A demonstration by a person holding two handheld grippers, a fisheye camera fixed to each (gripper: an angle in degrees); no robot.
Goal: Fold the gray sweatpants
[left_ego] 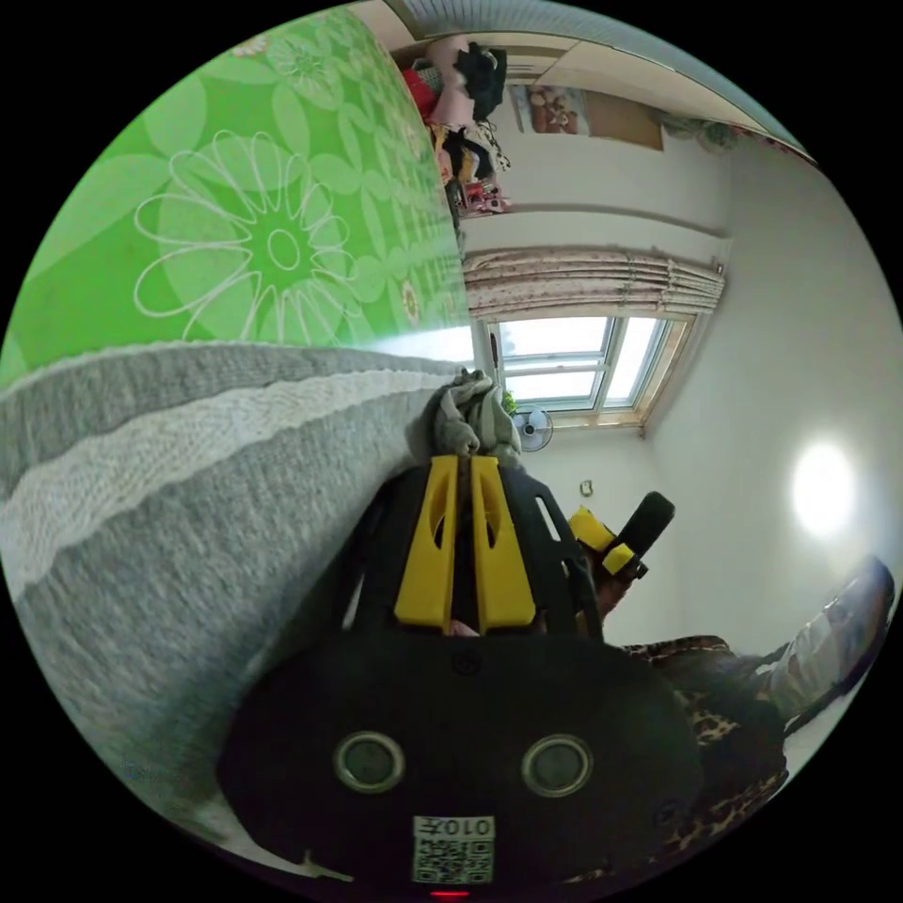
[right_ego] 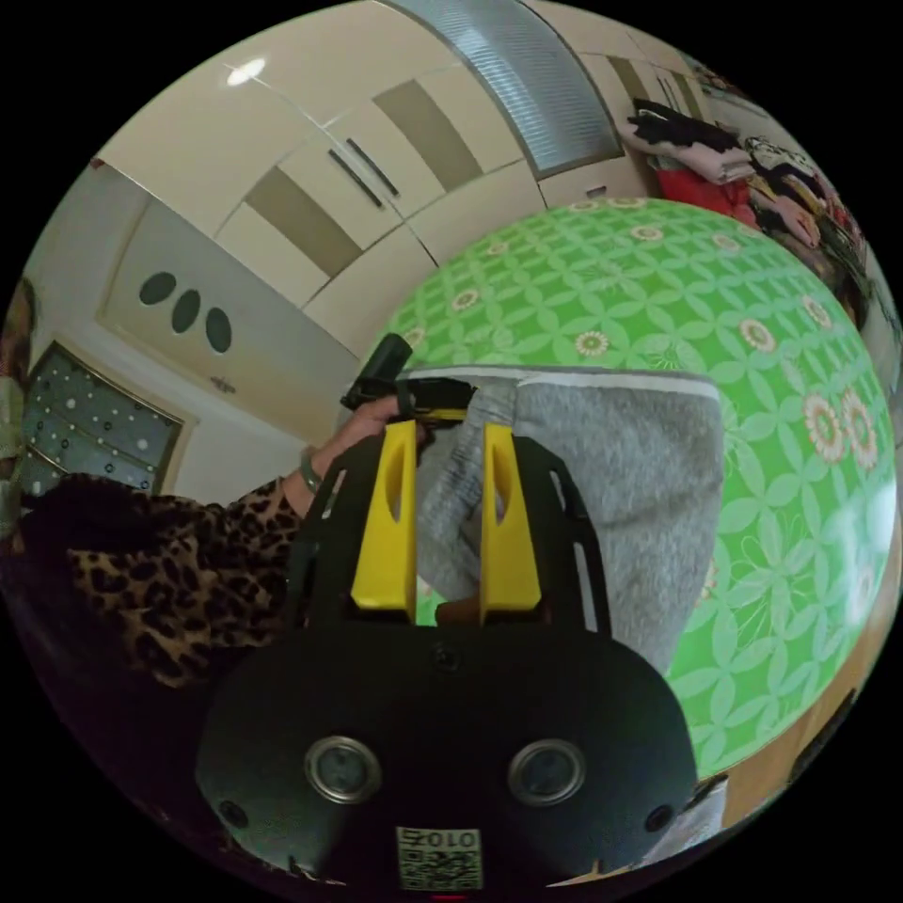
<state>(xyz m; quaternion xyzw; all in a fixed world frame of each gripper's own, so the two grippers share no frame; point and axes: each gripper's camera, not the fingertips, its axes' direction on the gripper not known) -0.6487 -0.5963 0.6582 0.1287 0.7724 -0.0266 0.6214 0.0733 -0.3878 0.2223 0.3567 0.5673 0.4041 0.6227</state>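
I count, approx.: 1 gray sweatpants (right_ego: pixel 602 470), center frame; 2 grippers, left gripper (left_ego: pixel 463 461) & right gripper (right_ego: pixel 450 433); 1 green floral sheet (right_ego: pixel 752 310), upper right; 1 window (left_ego: pixel 574 362).

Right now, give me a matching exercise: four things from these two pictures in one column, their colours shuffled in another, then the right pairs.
Things:
1. sweatpants
2. bed cover
3. left tongs
4. sleeve

Colours:
A. leopard print
B. yellow jaws on a black body
C. gray
D. green with flowers

Pairs: 1-C, 2-D, 3-B, 4-A
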